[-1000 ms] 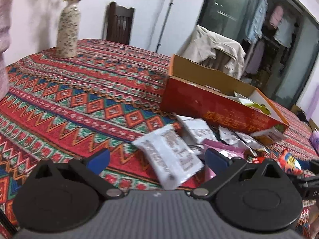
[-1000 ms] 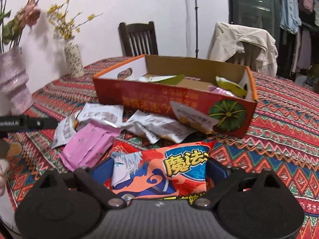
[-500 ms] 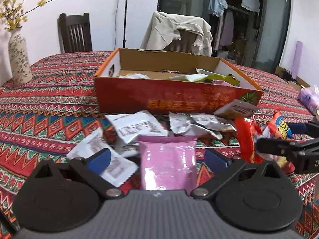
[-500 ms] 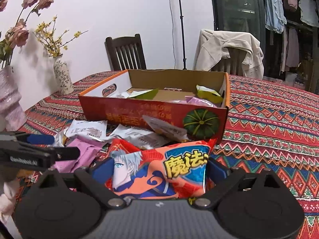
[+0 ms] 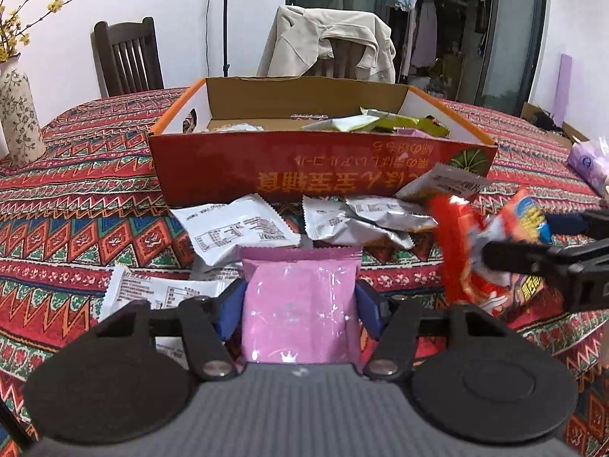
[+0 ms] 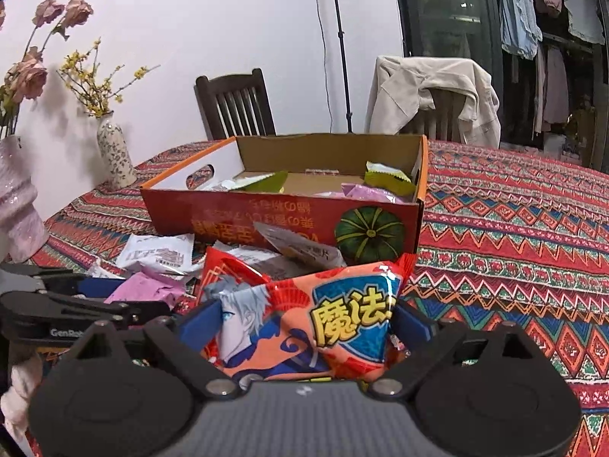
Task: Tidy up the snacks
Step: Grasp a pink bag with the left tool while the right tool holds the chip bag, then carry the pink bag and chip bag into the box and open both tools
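Closing in now with the left gripper (image 5: 300,304), blue fingers (image 5: 230,310) drawing together on either side of the pink packet (image 5: 300,301), pads at its edges, packet flat on the worktop (image 5: 76,198). Over on the right gripper (image 6: 304,321), fingers (image 6: 200,321) clamped tight on the orange anime snack bag (image 6: 304,323), crumpled between them and held up. Just ahead of both sets of fingers, scattered white packets (image 5: 236,232), and beyond those the red cardboard box (image 5: 323,167), already holding a few green and pink packets.
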`<move>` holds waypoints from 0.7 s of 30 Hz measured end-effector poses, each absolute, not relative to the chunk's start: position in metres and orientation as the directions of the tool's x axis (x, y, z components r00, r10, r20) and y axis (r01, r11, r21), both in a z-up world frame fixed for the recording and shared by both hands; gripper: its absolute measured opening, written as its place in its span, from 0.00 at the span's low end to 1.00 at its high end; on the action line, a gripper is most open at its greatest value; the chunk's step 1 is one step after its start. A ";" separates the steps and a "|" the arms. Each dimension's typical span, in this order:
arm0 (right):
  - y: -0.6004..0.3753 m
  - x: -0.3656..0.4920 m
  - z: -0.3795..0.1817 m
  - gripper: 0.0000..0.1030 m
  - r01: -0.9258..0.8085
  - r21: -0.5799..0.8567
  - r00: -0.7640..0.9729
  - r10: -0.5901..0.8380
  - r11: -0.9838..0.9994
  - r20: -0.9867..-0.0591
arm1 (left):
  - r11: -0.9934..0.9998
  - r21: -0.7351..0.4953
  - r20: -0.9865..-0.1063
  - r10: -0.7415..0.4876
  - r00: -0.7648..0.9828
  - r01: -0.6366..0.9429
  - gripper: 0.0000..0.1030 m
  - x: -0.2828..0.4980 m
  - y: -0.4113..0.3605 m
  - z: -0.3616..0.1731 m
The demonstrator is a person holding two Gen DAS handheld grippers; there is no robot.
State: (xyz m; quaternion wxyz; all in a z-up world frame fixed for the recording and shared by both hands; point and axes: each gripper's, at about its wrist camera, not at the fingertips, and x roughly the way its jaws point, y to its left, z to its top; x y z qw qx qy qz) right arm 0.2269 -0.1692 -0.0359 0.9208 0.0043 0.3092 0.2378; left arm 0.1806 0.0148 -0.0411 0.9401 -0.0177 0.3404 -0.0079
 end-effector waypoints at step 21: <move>-0.135 0.230 -0.055 1.00 -0.443 0.032 0.673 0.356 0.896 -0.649 | 0.990 -0.138 -0.613 -0.087 0.785 0.001 0.61 0.167 0.037 -0.035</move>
